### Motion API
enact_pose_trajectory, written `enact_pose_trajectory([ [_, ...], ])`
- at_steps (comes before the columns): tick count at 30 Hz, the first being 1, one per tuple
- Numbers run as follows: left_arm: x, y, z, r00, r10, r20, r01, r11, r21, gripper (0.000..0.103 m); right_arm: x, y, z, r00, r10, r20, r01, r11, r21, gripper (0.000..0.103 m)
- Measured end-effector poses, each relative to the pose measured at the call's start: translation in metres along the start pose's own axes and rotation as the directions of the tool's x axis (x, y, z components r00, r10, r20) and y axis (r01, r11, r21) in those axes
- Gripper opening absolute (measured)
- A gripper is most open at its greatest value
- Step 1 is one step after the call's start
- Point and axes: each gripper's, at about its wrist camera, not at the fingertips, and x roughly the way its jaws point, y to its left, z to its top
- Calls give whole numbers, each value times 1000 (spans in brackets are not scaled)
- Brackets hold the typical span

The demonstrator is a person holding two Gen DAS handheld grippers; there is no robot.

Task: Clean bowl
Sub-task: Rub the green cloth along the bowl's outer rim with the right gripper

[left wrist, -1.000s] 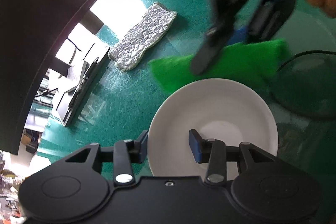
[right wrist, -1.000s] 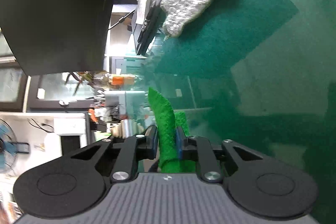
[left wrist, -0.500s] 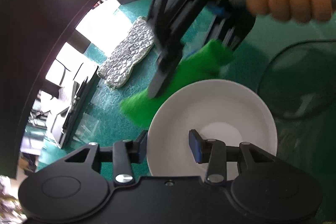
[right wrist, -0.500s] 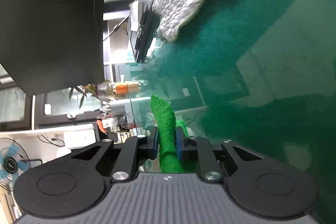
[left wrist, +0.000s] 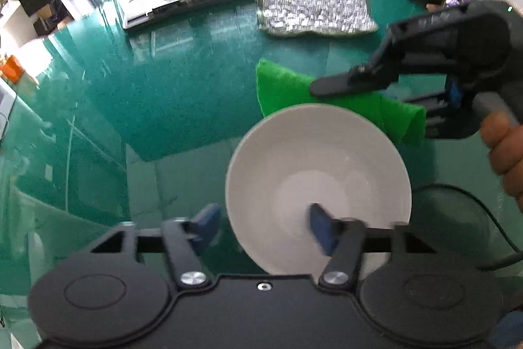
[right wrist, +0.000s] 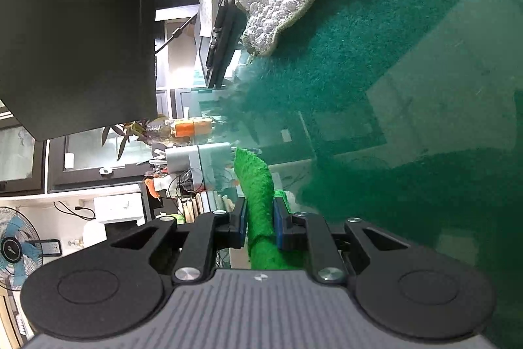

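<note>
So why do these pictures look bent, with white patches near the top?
Both views come through fisheye lenses, so straight edges bow. In the left wrist view, window light burns out above the grey mat, the glassy green tabletop mirrors it, and the bowl is sharp. In the right wrist view, the green cloth is crisp and the window area glares.
</note>
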Motion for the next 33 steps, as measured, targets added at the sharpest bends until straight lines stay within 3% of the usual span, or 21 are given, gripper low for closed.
enact_pose_trajectory([
  [3, 1, 4, 3, 1000, 12, 2, -12, 1000, 7, 31, -4, 2, -1, 1000, -10, 5, 10, 1000, -20, 17],
  [5, 2, 6, 6, 1000, 1, 13, -3, 997, 82, 26, -10, 4, -4, 1000, -22, 7, 23, 999, -40, 17],
  [9, 2, 7, 4, 997, -41, 70, 23, 973, 228, 31, -28, 1, -17, 1000, -29, -1, 29, 998, -60, 17],
  [13, 0, -9, 7, 996, 2, 94, -38, 922, 386, 34, -42, -6, -31, 1000, -25, 1, 25, 999, -47, 17],
  [19, 4, -2, 21, 999, -27, 27, 16, 939, 343, 33, -43, -7, -35, 1000, -21, 18, 21, 999, -29, 17],
  [25, 11, 5, 25, 998, -55, 23, 44, 940, 337, 33, -26, 5, -19, 999, -39, 26, 41, 998, -57, 17],
  [30, 11, 2, 27, 998, -50, 23, 39, 944, 328, 34, 15, 25, -1, 999, -52, -13, 50, 992, -113, 17],
  [33, 11, 1, 27, 998, -50, 30, 38, 943, 329, 36, 8, 25, -5, 999, -52, -9, 51, 991, -122, 18],
])
